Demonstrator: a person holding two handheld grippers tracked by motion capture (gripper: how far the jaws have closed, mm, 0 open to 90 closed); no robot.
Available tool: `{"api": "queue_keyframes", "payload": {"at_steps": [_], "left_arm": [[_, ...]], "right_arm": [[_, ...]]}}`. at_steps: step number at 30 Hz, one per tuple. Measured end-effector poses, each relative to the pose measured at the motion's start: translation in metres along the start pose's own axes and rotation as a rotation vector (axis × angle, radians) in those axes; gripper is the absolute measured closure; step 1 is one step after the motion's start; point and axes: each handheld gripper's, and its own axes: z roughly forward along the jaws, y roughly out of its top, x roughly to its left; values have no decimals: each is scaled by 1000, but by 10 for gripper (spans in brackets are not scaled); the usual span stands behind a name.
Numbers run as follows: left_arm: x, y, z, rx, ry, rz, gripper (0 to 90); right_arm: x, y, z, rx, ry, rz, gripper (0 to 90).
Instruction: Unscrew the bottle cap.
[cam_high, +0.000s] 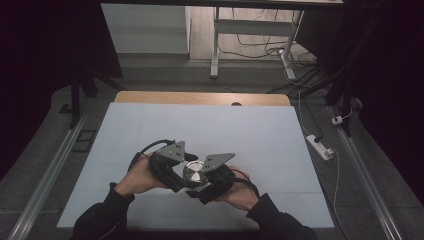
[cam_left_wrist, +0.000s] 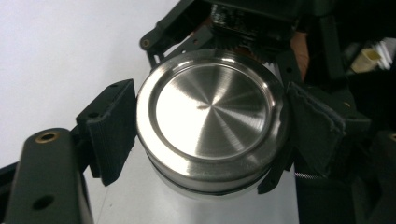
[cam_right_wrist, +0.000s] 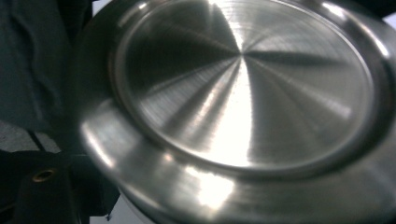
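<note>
A round steel container (cam_high: 194, 172) with a brushed steel lid (cam_left_wrist: 212, 109) is held up over the white table cover (cam_high: 200, 125), near its front edge. My left gripper (cam_high: 184, 176) comes in from the left. Its two black pads (cam_left_wrist: 114, 128) press on opposite sides of the lid's rim, so my left gripper (cam_left_wrist: 215, 130) is shut on the lid. My right gripper (cam_high: 199, 186) reaches in from the right, and its dark jaws wrap the container's body below the lid. In the right gripper view the lid (cam_right_wrist: 243, 88) is very close and hides the jaw tips.
The white cover reaches back to a wooden table edge (cam_high: 200, 97). A power strip (cam_high: 320, 146) and cables lie on the floor at the right. A desk frame (cam_high: 215, 45) stands beyond the table. Metal rails (cam_high: 50, 170) run along both sides.
</note>
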Motion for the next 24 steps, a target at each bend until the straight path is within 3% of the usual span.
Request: {"api": "queue_keyframes", "payload": {"at_steps": [3, 9, 11, 13, 15, 18, 21, 22, 23, 24], "left_arm": [[-1, 4, 5, 7, 66, -58, 205], [-8, 13, 18, -8, 228, -228, 205], [-10, 15, 22, -7, 273, -258, 205], [-12, 17, 25, -4, 291, -265, 204], [-10, 17, 24, -11, 261, -241, 189], [-4, 16, 17, -8, 178, -223, 80], [-1, 14, 8, 16, 151, -153, 36], [-1, 14, 8, 16, 151, -153, 39], [0, 11, 6, 31, 110, -100, 44], [0, 10, 5, 39, 95, -85, 48]], "right_arm": [[-4, -1, -1, -4, -47, 31, 146], [-11, -3, -2, -4, -159, 104, 146], [-12, -3, -1, -3, -193, 124, 146], [-13, -4, -1, 6, -226, 129, 146], [-13, -4, 0, 1, -232, 134, 146], [-13, -3, -2, -9, -213, 134, 146], [-14, -3, -5, -14, -173, 129, 146], [-14, -3, -5, -17, -155, 126, 146], [-14, -3, -5, -17, -134, 122, 146], [-14, -3, -4, -15, -109, 116, 146]]}}
